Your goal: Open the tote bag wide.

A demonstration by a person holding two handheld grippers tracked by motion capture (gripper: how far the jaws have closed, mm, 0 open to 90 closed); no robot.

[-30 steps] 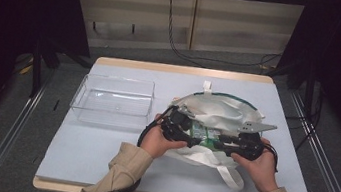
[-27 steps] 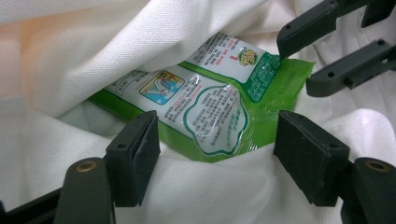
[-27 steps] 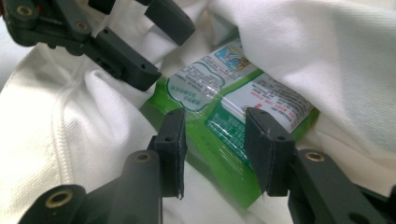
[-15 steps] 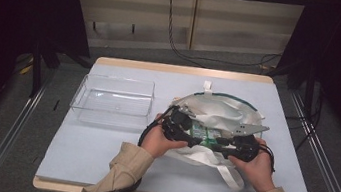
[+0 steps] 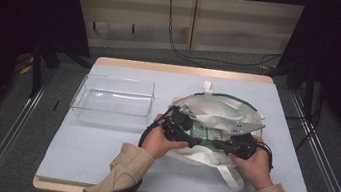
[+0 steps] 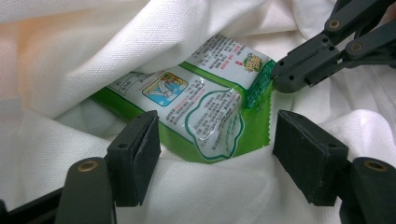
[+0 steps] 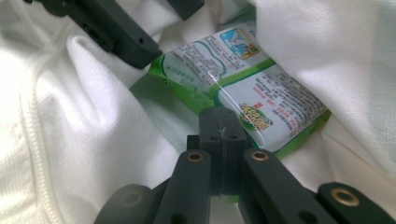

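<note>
Two grippers are working inside the white bag (image 5: 221, 114) — right gripper (image 7: 223, 122) pinching the light, crinkly green packet's (image 6: 201, 112) sealed edge, left gripper (image 6: 219, 149) gaping beside it.

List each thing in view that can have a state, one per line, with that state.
White bag: lying on the table, mouth open.
Green packet: sealed, lying inside the bag, one edge pinched.
Clear bin: upright, nothing in it.
Left gripper: jaws open, astride the packet's edge without pressing it.
Right gripper: jaws have just been closing, now shut on the packet's edge.
</note>
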